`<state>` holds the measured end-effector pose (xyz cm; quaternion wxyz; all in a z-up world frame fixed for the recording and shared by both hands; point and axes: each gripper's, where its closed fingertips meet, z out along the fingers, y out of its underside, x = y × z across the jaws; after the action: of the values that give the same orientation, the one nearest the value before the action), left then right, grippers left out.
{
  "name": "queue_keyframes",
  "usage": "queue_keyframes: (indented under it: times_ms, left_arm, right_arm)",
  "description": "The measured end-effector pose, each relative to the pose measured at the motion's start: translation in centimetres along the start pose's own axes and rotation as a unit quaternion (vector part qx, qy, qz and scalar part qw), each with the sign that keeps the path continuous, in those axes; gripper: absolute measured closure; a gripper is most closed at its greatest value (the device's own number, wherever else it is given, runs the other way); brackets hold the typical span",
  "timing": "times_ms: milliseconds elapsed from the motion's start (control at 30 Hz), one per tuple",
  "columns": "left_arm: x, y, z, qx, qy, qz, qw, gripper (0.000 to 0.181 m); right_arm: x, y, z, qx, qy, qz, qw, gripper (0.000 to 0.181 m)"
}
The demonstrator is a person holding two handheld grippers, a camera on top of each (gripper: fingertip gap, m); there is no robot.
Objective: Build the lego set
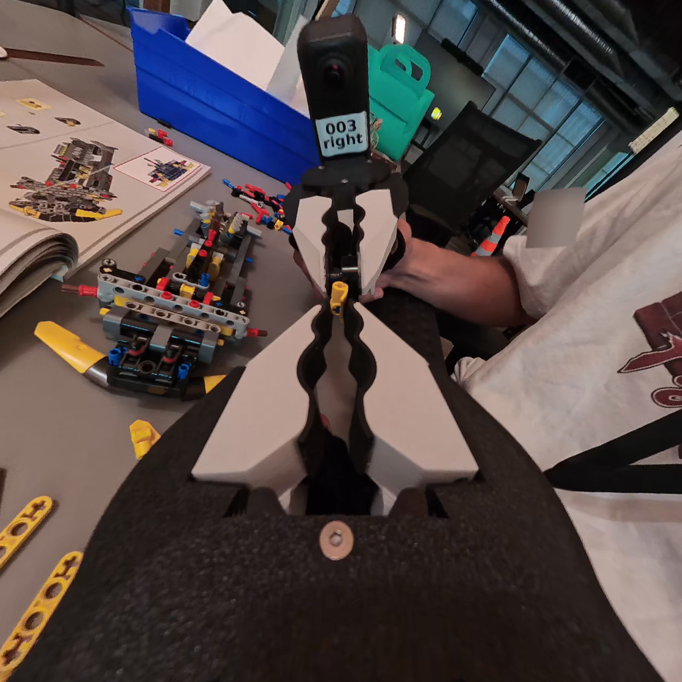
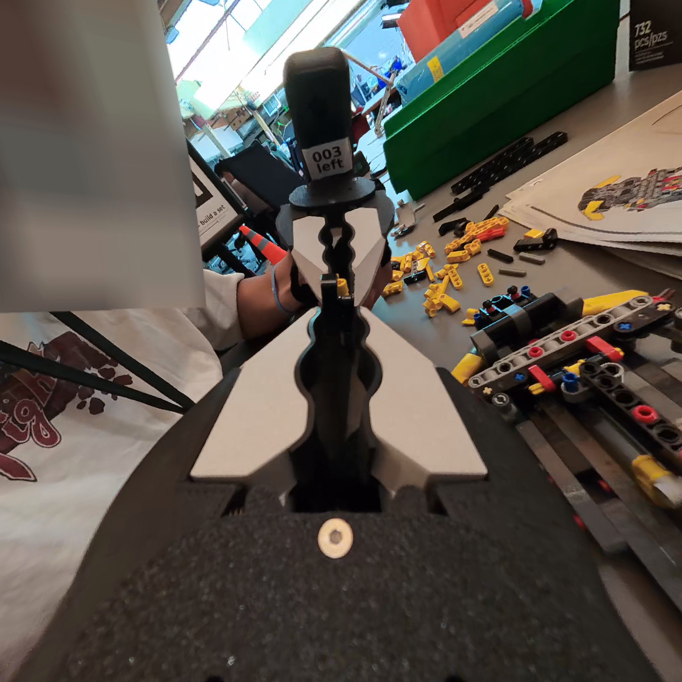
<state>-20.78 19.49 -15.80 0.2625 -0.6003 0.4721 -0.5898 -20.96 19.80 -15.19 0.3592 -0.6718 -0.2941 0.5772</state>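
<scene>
I have both grippers tip to tip in the air off the table's near edge, in front of my chest. Left gripper (image 1: 337, 313) is pinching a small yellow connector (image 1: 338, 295), long axis upright, sticking out toward the right gripper (image 1: 341, 284). Right gripper (image 2: 337, 313) is pinching a black piece (image 2: 332, 295) that meets the connector (image 2: 342, 287) end-on; looks like a mating push along the shared finger line. The chassis build (image 1: 173, 295) sits mid-table, nearer my left. Blue bin (image 1: 221, 96) holds white paper; green bin (image 2: 498, 110) holds blue and red packs.
</scene>
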Motion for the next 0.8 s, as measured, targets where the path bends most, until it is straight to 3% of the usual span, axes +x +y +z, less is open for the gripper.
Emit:
queue_keyframes:
  times_ms: [200,300,800]
  left_arm:
    - [0.3,-0.2,-0.1,0.011,0.022,-0.018,1.000,0.176]
    - [0.6,0.8,0.6,-0.019,0.030,-0.015,0.999,0.176]
    - [0.0,0.6,0.3,-0.017,0.008,-0.007,1.000,0.177]
  right_arm:
    - [-0.4,-0.5,0.1,0.018,-0.018,0.005,1.000,0.166]
    - [-0.7,-0.3,0.5,0.010,-0.022,-0.003,1.000,0.167]
    - [0.1,0.4,0.0,-0.026,0.005,-0.007,1.000,0.167]
